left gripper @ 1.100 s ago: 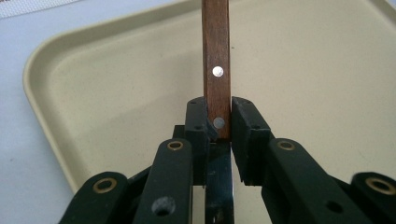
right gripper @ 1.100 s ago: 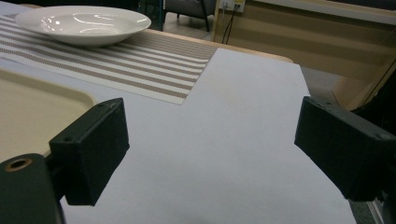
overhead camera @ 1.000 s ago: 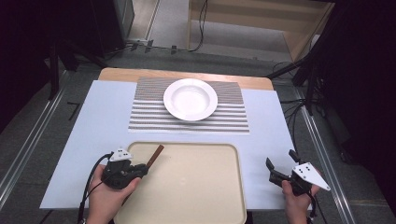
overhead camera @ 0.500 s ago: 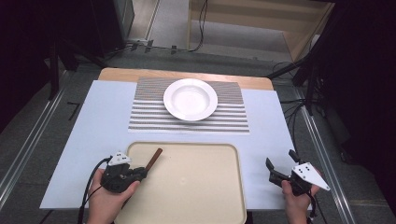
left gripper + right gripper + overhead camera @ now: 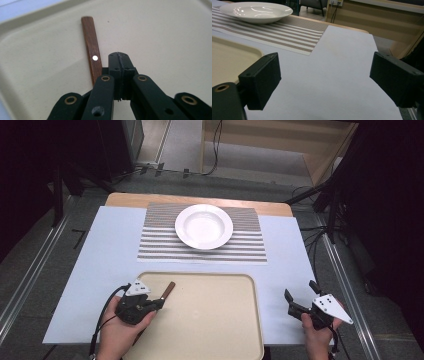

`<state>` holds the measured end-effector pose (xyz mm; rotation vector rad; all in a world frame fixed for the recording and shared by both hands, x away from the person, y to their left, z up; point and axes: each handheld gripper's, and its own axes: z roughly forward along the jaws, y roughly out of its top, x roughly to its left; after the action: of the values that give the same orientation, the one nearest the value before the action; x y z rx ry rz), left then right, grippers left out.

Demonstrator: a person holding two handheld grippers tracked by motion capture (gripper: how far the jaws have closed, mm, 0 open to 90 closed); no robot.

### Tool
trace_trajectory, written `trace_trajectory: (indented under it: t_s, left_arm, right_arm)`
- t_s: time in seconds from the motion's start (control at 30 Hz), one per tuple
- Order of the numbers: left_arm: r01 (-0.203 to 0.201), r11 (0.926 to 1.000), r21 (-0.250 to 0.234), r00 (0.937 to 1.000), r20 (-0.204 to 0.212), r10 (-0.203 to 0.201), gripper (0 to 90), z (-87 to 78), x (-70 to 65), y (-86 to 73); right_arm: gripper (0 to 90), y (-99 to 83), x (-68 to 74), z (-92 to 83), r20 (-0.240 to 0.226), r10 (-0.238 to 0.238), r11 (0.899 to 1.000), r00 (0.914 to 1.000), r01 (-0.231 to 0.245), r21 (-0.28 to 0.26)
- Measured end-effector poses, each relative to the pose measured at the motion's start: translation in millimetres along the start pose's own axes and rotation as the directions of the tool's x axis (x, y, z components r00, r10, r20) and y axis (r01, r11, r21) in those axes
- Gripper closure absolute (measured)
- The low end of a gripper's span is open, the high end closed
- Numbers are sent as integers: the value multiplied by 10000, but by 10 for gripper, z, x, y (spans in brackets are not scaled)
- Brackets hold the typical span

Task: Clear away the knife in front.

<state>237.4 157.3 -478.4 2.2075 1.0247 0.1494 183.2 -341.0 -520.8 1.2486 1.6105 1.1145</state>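
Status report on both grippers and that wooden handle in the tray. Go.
Left gripper jaws just closed, shut empty; wooden handle lies beside them in the tray, not between. Right gripper open, off the tray. Nothing in the way.

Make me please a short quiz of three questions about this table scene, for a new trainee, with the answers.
1. True or false: the white plate stands on the striped mat.
2. The jaws of the right gripper are: A open, B shut on the plate, C shut on the mat?
3. Where does the brown wooden handle lie in relation to the left gripper?

Key
1. True.
2. A.
3. In the tray, beside the jaws. They have just been closing and now stand shut, with nothing seen between them.
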Motion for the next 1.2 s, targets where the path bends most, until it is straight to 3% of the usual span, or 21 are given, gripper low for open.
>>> trace_trajectory:
  t_s: [0.1, 0.13, 0.4, 0.7, 0.87, 0.97, 1.03, 1.1, 1.2]
  left_arm:
    - [-356, 9985, 420, 9982, -471, 376, 897, 91, -20, -3]
    - [-355, 9984, 445, 9983, -456, 376, 897, 109, -13, -10]
    - [155, 9994, 314, 9984, -554, -137, 897, 33, 165, -104]
    - [775, 9970, -36, 9942, -744, -776, 897, -122, 369, -245]
    - [1019, 9943, -301, 9933, -517, -1034, 896, -162, 440, -310]
    - [795, 9944, -690, 9958, -390, -823, 886, -168, 439, -343]
    - [784, 9904, -1139, 9966, -151, -806, 770, -181, 438, -368]
    - [649, 9852, -1589, 9979, 43, -650, 747, -199, 439, -387]
    - [290, 9777, -2078, 9995, -20, -300, 641, -238, 415, -385]
  right_arm:
    - [85, 0, 1, 0, 0, -2, 10000, 10000, 2, 1]
    - [84, -1, 0, -1, -2, -2, 10000, 10000, 2, -2]
    - [84, -1, -1, 0, 0, -5, 10000, 10000, 5, -14]
    - [84, 0, 1, 4, 14, -34, 10000, 10000, 34, 8]
    - [84, 0, 5, 6, 11, -40, 10000, 10000, 40, 30]
    - [84, -1, 5, 2, -28, -48, 10000, 10000, 48, 10]
    - [84, -2, -1, -1, -76, -74, 10000, 9999, 73, -32]
    - [84, -2, -2, -1, -83, -87, 10000, 9999, 86, -41]
    - [84, -1, -1, 2, -86, -84, 10000, 9999, 84, -30]
